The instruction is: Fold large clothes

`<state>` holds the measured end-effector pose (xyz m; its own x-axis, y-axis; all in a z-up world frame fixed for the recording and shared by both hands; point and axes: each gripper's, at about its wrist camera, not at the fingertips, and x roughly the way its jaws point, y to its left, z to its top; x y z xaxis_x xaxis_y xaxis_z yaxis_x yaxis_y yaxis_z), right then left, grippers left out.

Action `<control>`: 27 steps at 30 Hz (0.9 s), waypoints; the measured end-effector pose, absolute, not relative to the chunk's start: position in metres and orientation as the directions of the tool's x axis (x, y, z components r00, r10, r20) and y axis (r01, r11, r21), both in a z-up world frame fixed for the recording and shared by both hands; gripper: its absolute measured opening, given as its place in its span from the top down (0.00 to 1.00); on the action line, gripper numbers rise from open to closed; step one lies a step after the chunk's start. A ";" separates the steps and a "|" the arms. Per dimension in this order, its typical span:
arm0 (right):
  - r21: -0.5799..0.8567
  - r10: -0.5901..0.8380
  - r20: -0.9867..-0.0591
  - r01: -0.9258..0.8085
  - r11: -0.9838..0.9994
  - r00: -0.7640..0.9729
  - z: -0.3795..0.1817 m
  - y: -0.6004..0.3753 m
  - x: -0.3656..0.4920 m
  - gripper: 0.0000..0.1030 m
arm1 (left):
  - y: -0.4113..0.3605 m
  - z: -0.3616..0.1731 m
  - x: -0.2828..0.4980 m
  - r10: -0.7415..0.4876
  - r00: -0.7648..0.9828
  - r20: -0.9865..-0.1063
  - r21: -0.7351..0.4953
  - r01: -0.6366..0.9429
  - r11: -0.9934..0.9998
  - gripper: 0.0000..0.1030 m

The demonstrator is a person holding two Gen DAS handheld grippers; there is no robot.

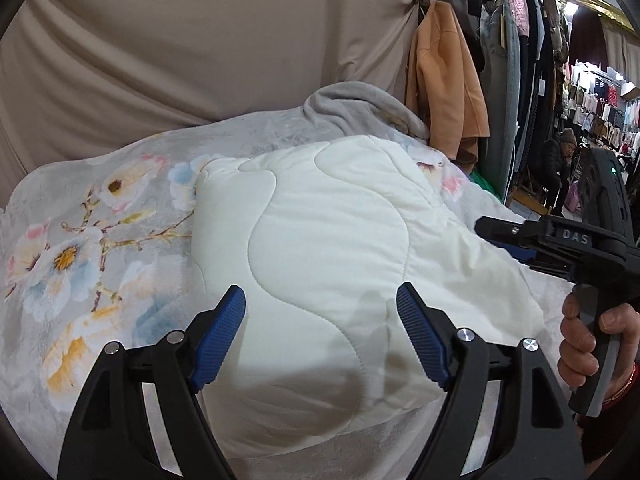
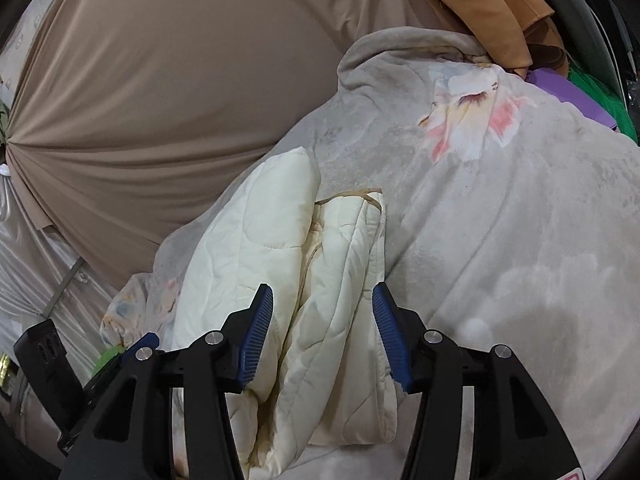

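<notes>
The folded white quilted garment lay just ahead of the right gripper, whose jaws stood apart, empty. The left gripper hovered spread above it. Soft, puffy, light-looking; its stacked edges seemed the best hold.

A grey plush blanket printed with pale pink, blue and yellow blossoms covers the carrying surface; what sits beneath it cannot be told. Its far edge is bunched into a grey ridge. Directly on it lies 1 folded cream quilted garment, stitched in wavy lines, its layered edges stacked with tan piping showing in the right wrist view.
</notes>
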<state>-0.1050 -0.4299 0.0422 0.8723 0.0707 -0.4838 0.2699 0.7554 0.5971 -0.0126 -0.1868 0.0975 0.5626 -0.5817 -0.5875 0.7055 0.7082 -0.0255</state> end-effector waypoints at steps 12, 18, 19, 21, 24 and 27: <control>0.504 0.110 -0.561 0.233 0.832 0.821 0.049 -0.417 -0.048 0.83 | -0.189 0.087 0.000 -0.555 0.579 -0.597 -0.036 0.672 0.739 0.26; 0.443 0.168 -0.439 0.050 0.895 0.883 0.092 -0.385 -0.050 0.92 | -0.167 0.101 0.004 -0.600 0.585 -0.545 -0.114 0.657 0.745 0.26; 0.445 0.150 -0.459 0.080 0.892 0.876 0.084 -0.390 -0.046 0.92 | -0.165 0.101 0.006 -0.598 0.584 -0.549 -0.112 0.658 0.745 0.26; 0.435 0.096 -0.554 0.190 0.880 0.827 0.053 -0.405 -0.033 0.92 | -0.163 0.096 0.012 -0.580 0.586 -0.565 -0.104 0.647 0.755 0.26; 0.484 0.111 -0.622 0.269 0.833 0.775 0.013 -0.425 -0.028 0.90 | -0.161 0.084 0.023 -0.572 0.560 -0.599 -0.124 0.641 0.758 0.26; 0.495 0.113 -0.590 0.248 0.832 0.799 0.024 -0.424 -0.044 0.84 | -0.161 0.077 0.026 -0.566 0.557 -0.607 -0.134 0.631 0.764 0.21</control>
<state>-0.0441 -0.4238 0.0238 0.7994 0.1129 -0.5901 0.2482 0.8324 0.4954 0.0262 -0.1615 0.0774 0.5574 -0.5664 -0.6070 0.6308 0.7643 -0.1339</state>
